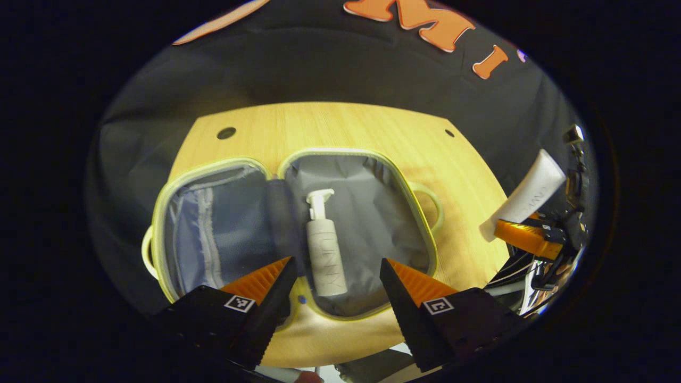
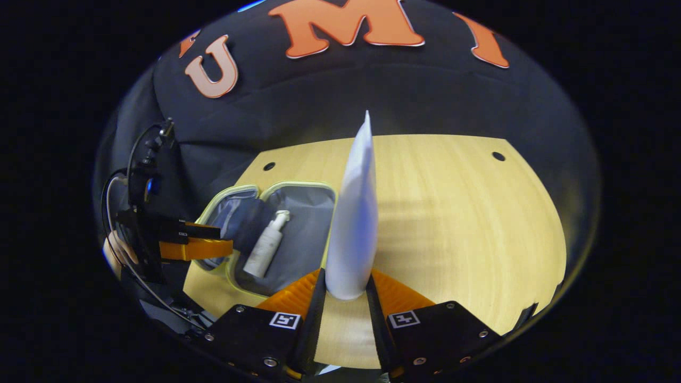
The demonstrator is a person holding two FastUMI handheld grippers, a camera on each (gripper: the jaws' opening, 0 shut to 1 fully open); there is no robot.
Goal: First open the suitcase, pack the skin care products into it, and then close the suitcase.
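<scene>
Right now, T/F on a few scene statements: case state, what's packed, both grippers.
1. The suitcase lies open on the wooden table. True.
2. The pump bottle stands upright on the table beside the case. False: it lies flat inside the case's right half.
3. The right gripper is shut on the white tube. True.
4. The left gripper holds the pump bottle. False: its fingers are spread apart above the case, gripping nothing.
5. The white tube is already packed in the case. False: it is held up over the table, to the right of the case.
</scene>
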